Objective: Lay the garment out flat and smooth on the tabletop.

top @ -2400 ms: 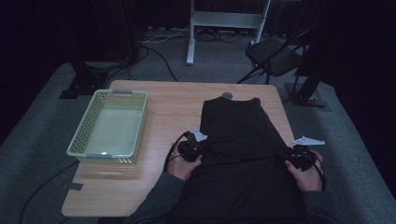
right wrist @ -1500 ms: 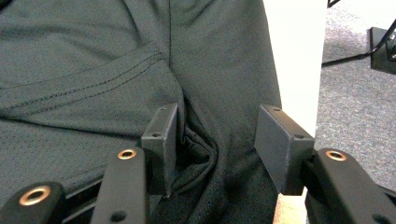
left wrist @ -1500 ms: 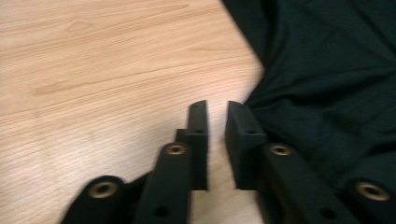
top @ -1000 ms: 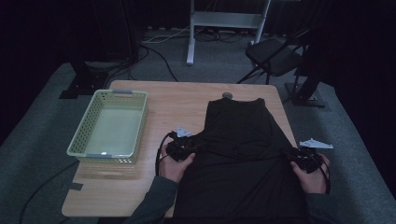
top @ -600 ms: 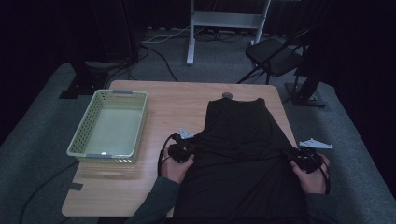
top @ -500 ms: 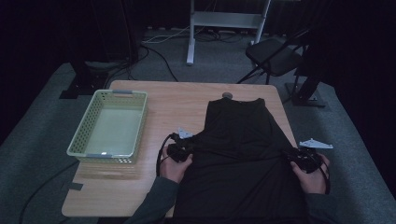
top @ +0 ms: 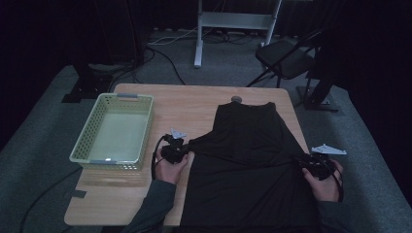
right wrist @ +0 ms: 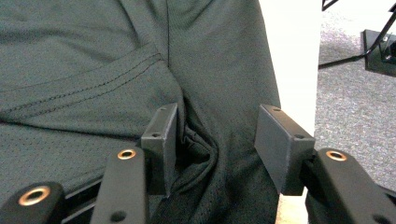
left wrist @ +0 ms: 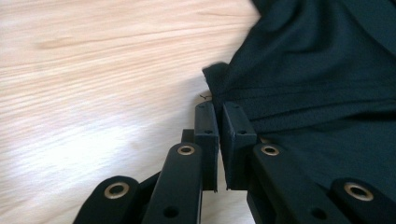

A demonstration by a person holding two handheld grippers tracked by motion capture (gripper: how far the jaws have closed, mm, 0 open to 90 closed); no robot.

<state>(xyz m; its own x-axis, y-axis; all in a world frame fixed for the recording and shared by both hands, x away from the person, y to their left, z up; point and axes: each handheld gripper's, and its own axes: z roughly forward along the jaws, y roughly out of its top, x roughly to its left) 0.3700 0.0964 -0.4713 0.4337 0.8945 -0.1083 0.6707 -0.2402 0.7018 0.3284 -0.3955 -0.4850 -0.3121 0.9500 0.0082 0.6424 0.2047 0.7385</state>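
The left gripper (left wrist: 219, 116) pinches the black shirt's (left wrist: 327, 70) edge tight. The right gripper (right wrist: 215, 140) is wide open over bunched shirt cloth.

Between the left gripper's (left wrist: 219, 123) matt black plastic jaws, brass-coloured metal rivets behind them, sits the black garment (left wrist: 327, 70), a soft, fine-mesh knit cloth with stitched hems. Left of those jaws runs the pale wooden table (left wrist: 93, 79), smooth, grained, faintly glossy.

The high view is dim and murky, and all around the tabletop (top: 204, 104) lies near-black. Both gripper views are bright; beside the fingers (left wrist: 208, 126) the wood blurs and glares pale.
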